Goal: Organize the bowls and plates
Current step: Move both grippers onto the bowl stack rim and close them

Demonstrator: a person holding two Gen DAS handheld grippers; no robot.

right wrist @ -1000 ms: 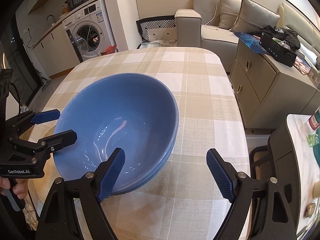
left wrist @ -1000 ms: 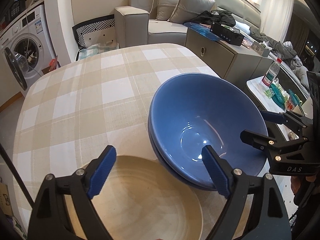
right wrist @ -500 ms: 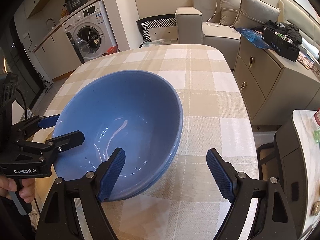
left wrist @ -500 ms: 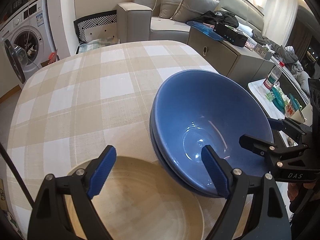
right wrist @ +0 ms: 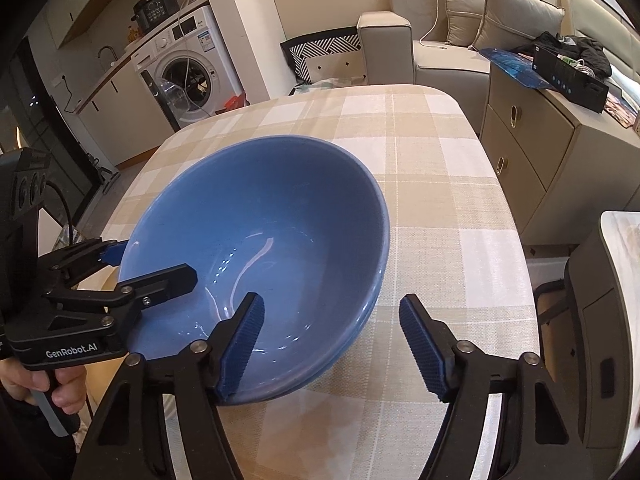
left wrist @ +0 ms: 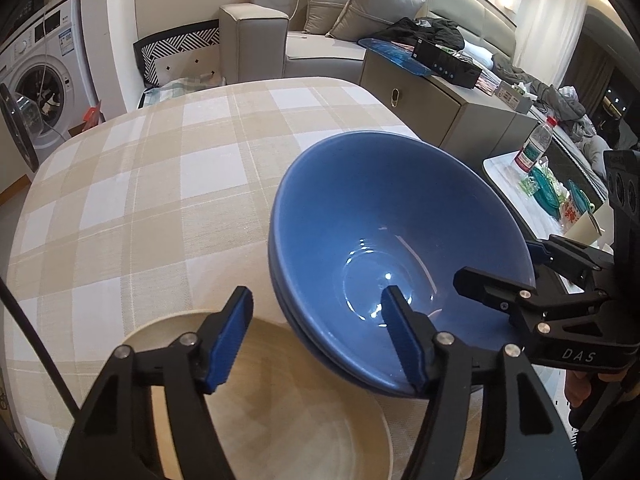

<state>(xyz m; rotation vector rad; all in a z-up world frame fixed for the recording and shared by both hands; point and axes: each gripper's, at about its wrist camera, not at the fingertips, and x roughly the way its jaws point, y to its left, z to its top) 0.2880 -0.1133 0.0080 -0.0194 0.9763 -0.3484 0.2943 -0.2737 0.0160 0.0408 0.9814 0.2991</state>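
Two blue bowls (left wrist: 380,216) (right wrist: 280,216) sit nested on the checked tablecloth (left wrist: 160,184). A beige plate (left wrist: 288,420) lies beside them, under my left gripper (left wrist: 320,324). Its jaws are closing: one finger is inside the upper bowl, the other outside over the plate, with the rim between them and gaps still showing. My right gripper (right wrist: 332,340) straddles the opposite rim the same way, one finger inside the bowl and one over the cloth, jaws closing, pads not pressing. Each gripper also shows in the other view: the right gripper (left wrist: 508,268) and the left gripper (right wrist: 148,264).
The table's edge (right wrist: 516,240) runs close to the right of the bowls, with a dark chair (right wrist: 592,320) beyond it. A cabinet (right wrist: 540,140), a sofa (left wrist: 320,40) and a washing machine (right wrist: 188,76) stand past the table. A side table holds a bottle (left wrist: 536,144).
Both grippers' jaws have narrowed around the bowl's rim. The bowls and the plate have stayed where they were, and both hands have barely shifted.
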